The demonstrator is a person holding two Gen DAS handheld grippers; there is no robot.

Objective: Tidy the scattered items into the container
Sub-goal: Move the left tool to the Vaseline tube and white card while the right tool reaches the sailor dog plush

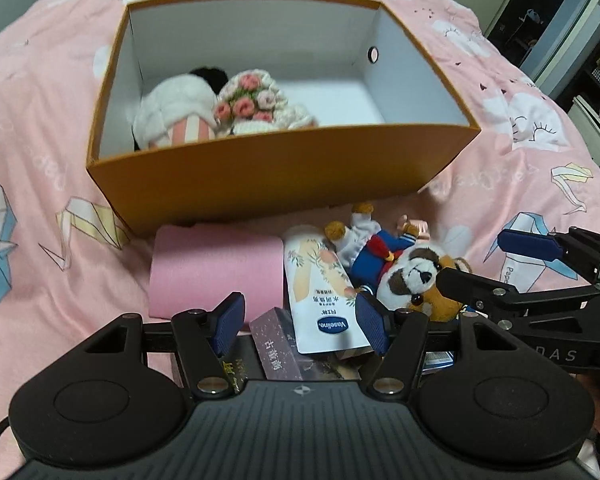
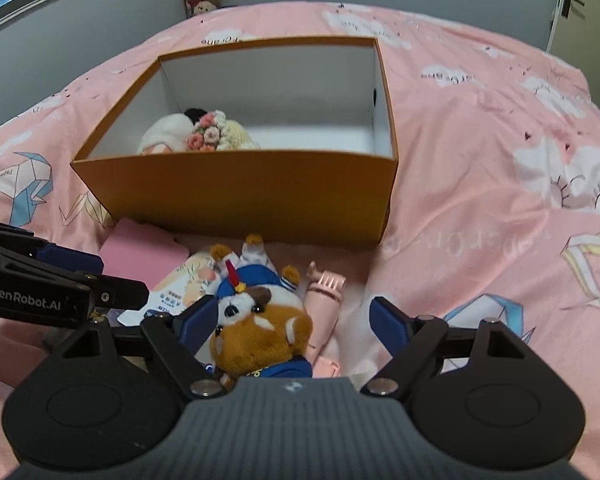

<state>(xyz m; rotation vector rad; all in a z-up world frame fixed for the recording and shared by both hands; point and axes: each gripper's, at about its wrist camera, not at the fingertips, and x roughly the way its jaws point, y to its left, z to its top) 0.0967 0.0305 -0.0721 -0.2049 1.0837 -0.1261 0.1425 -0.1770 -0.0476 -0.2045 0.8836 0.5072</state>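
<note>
Your right gripper (image 2: pixel 290 322) hangs with its jaws spread wide over the brown plush dog (image 2: pixel 260 336). The dog's head sits between the blue pads, the left pad close against it, the right pad well clear, so nothing is gripped. Your left gripper (image 1: pixel 300 322) is also wide open and holds nothing. Its pads straddle the white lotion tube (image 1: pixel 320 292) and a small purple carton (image 1: pixel 274 340), pressing on neither.

The orange box (image 2: pixel 236 196) sits on the pink bedspread (image 2: pixel 480 168) just beyond the pile. Inside, at its left end, lie a white plush toy (image 1: pixel 176 114) and a crocheted flower bouquet (image 1: pixel 252 100). The rest of its floor is bare. So I judge the job only partly done.

Still outside, bunched just in front of the box's near wall, are the dog, the tube, the purple carton, a pink pouch (image 1: pixel 216 272) and a pink hair clip (image 2: pixel 324 300). A dark item under your left gripper is mostly hidden, and I cannot tell what it is. You have plenty of room in the box for all of them.
</note>
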